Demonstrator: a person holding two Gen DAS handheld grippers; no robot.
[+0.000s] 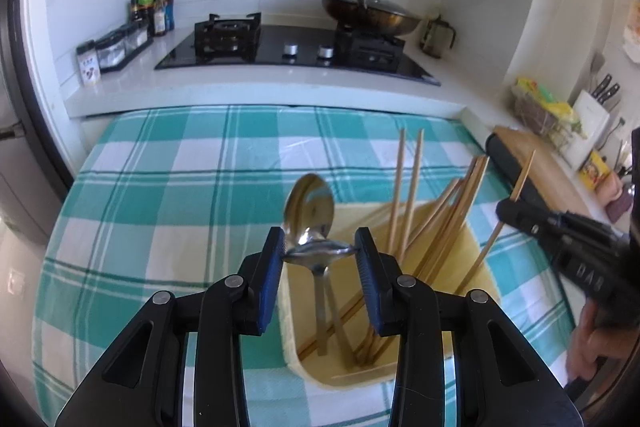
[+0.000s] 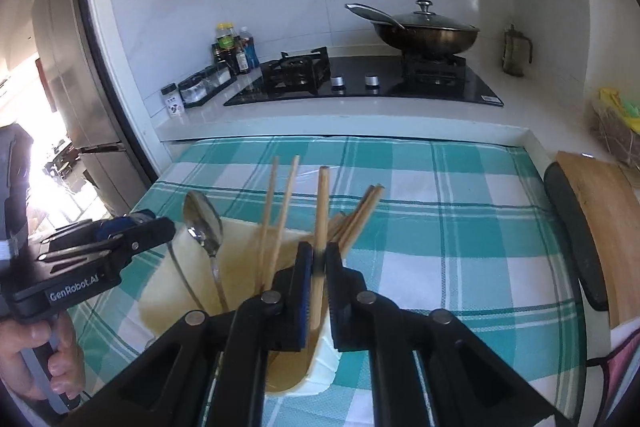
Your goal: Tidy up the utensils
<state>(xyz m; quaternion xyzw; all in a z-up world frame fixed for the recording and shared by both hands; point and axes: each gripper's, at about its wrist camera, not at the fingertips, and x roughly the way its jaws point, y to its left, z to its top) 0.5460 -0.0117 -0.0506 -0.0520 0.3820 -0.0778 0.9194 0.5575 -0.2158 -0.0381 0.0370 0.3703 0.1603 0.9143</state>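
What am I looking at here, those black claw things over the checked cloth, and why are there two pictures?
No robot here: a person holds a hand-operated two-finger gripper in each hand, each with a camera looking along its fingers. One picture is from the left one, the other from the right.

The left gripper is clamped across a spoon. The right gripper pinches a single chopstick.

Both are over a pale yellow container on the checked tablecloth, already holding chopsticks and another spoon. Behind is a gas stove with a lidded wok.
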